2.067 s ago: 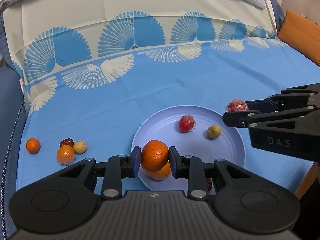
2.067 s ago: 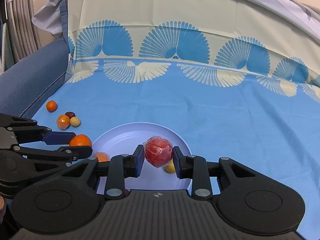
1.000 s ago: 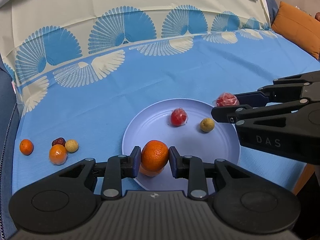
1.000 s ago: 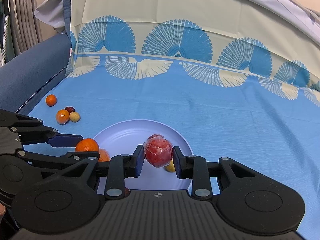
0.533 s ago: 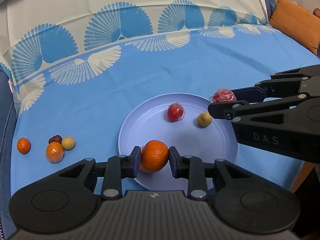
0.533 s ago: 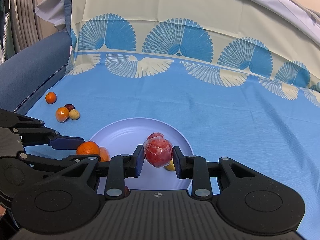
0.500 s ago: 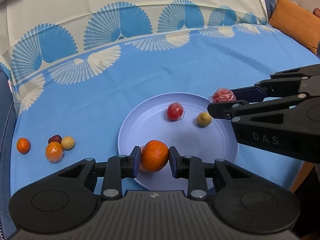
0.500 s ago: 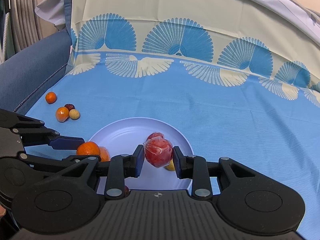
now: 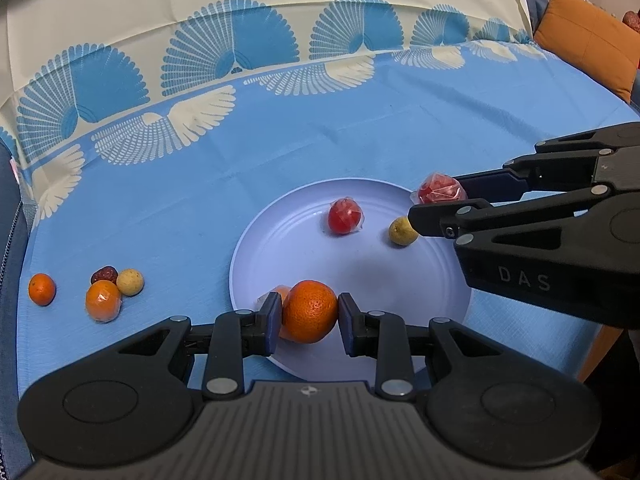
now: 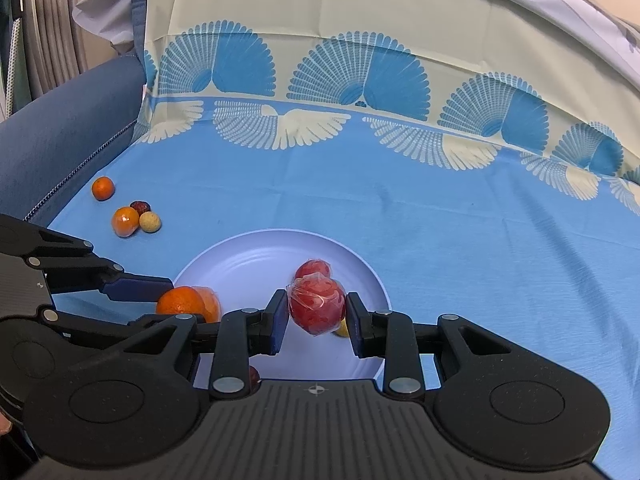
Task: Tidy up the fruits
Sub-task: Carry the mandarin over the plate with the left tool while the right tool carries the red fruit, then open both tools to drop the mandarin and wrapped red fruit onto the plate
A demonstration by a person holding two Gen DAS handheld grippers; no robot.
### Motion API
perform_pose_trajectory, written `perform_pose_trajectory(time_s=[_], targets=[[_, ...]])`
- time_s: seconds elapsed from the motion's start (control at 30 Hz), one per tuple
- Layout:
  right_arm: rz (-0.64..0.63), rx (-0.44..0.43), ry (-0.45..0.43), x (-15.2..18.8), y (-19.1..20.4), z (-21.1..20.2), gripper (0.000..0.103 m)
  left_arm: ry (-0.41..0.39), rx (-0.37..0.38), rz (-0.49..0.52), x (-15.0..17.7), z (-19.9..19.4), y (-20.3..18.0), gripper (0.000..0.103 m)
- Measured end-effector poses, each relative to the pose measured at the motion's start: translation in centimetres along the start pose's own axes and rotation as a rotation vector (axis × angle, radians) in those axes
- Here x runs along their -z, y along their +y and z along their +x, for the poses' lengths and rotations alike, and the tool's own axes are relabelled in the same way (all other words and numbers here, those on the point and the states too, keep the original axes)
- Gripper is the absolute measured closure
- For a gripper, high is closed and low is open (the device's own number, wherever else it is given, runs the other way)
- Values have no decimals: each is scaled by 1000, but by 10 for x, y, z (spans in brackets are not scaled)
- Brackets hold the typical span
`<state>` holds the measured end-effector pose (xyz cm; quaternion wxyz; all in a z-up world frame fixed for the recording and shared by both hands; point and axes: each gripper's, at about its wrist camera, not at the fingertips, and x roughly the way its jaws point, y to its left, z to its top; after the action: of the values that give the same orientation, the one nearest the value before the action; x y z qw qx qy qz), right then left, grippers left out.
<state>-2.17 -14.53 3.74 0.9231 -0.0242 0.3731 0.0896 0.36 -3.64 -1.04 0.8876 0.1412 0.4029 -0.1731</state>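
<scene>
A pale lilac plate [image 9: 400,280] [image 10: 248,256] lies on the blue cloth. My left gripper [image 9: 309,314] [image 10: 160,294] is shut on an orange [image 9: 310,310] [image 10: 180,300] over the plate's near rim, with a wrapped orange fruit [image 9: 276,292] behind it on the plate. Over the plate's right side, my right gripper [image 10: 317,316] [image 9: 440,204] is shut on a plastic-wrapped red fruit [image 10: 316,306] [image 9: 440,192]. On the plate lie another wrapped red fruit [image 9: 344,216] [image 10: 314,270] and a small yellowish fruit [image 9: 402,231].
Left of the plate on the cloth sit a small orange [image 9: 41,289], a larger wrapped orange [image 9: 103,300], a dark red fruit [image 9: 105,274] and a tan round fruit [image 9: 130,281]. A blue sofa arm [image 10: 60,140] borders the left. An orange cushion [image 9: 588,40] lies far right.
The left wrist view has shifted a little, so the plate and loose fruits sit lower and further left. Both grippers keep their fruits. The right wrist view is almost unchanged.
</scene>
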Motion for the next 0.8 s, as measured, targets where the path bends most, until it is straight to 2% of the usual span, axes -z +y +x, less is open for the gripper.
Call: perform_pose_trajectory(time_s=[0.8], targets=[[-3,0,5,0,1,0,70,5,4,-1,2,2,-2,70]])
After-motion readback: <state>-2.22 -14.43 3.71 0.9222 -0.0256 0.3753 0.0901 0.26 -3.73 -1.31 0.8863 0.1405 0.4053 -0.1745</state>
